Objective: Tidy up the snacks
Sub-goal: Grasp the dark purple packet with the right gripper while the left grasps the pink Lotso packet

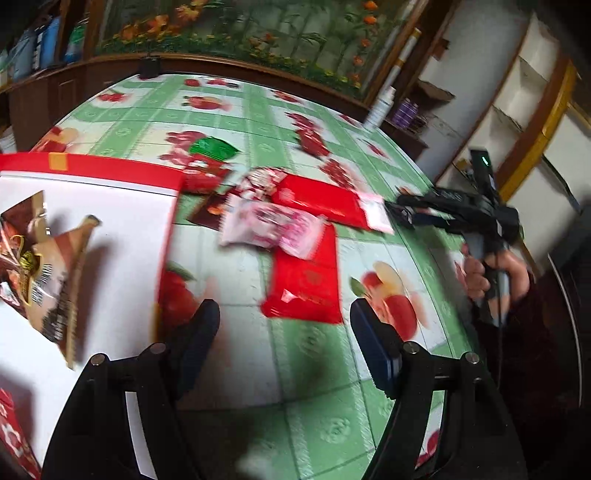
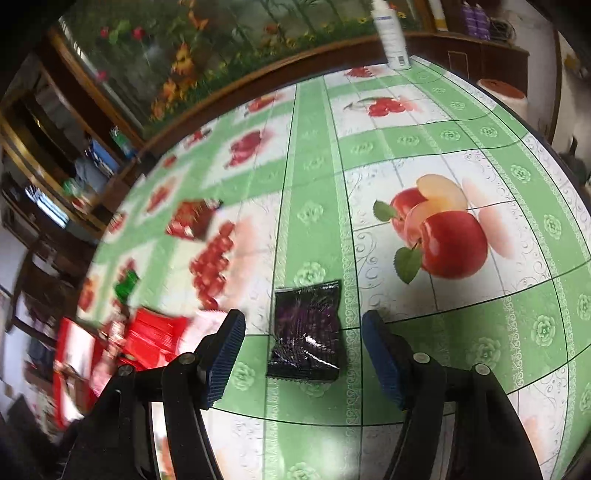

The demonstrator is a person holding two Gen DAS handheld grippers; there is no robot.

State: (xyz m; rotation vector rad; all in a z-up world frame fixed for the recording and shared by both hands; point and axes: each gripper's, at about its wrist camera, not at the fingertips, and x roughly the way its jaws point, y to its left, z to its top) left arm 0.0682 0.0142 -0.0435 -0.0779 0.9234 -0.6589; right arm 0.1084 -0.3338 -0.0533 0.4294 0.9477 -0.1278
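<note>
Both tools angle down, jaws released: right tool [image 2: 303,354] over dark packet [image 2: 306,332].

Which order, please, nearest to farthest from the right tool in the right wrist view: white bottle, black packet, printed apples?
1. Black packet: on the tablecloth between the open fingers of the right tool.
2. Printed apples: further out, to the right.
3. White bottle: standing at the table's far edge.
</note>
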